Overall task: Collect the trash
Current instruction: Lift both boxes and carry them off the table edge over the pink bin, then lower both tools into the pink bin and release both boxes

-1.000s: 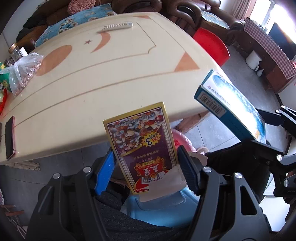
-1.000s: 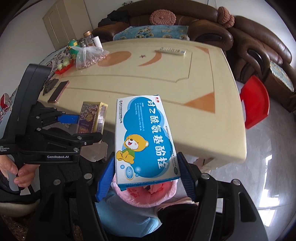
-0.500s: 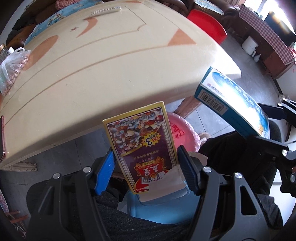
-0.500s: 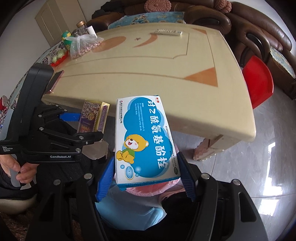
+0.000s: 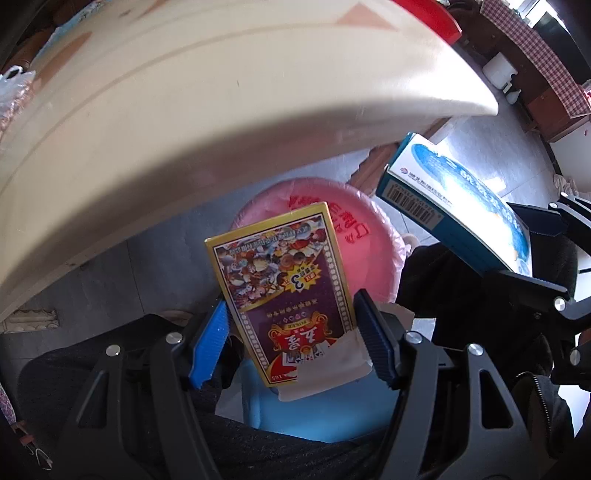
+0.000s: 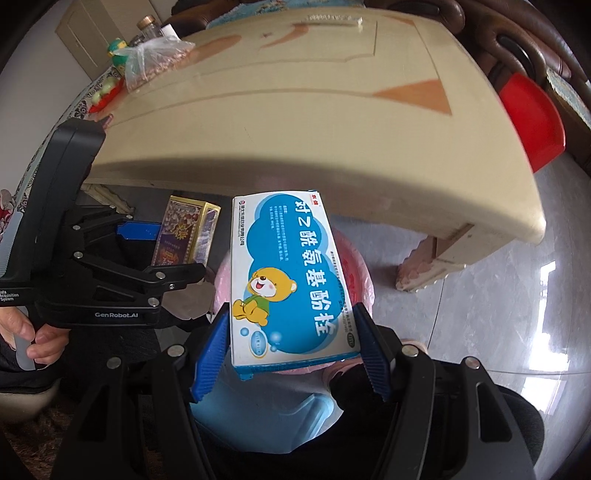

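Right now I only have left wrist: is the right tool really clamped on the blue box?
Observer: Yes. In right wrist, the right tool has a pad flat on each long side of the blue box.
Operator: Is the box over the bin?
Observer: It looks so. The pink liner shows past the box's right edge, and the rest is hidden behind the box.
Operator: Who's on the left tool?
Observer: A hand grips its handle at the frame's left edge.
Operator: Anything at the table's far left corner?
Observer: A jar stands behind the clear bag.
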Motion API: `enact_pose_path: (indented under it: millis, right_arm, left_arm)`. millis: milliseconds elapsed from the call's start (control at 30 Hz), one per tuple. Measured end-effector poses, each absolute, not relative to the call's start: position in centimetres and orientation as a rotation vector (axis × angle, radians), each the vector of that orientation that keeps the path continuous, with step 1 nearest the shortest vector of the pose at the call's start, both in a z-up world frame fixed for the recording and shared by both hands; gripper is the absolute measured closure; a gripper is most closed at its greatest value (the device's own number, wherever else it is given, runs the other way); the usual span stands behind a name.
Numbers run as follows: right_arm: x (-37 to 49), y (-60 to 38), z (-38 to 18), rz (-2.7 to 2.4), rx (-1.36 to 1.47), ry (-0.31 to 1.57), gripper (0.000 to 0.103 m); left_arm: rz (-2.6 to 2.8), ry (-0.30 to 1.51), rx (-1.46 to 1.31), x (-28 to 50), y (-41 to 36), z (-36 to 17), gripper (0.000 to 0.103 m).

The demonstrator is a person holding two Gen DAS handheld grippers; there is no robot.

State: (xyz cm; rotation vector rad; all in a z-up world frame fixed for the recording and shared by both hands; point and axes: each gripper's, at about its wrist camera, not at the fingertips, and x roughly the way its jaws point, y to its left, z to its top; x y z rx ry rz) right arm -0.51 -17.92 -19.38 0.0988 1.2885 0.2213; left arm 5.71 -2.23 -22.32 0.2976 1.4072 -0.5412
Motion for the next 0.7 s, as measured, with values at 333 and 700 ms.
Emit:
enact_pose_path:
  millis: [333, 700]
  right_arm:
    - [0.4, -17.9, -24.1, 0.21, 0.111, 1.366, 0.04]
    - [1.8, -18.2, -29.0, 0.217, 0.139, 1.455, 0.04]
  left_arm:
    - [-0.547, 1.491, 0.307, 6.9, -2.7, -26.6, 0.037]
    - [-0.545, 1.575, 0.315, 7.0, -3.5, -30.8, 0.037]
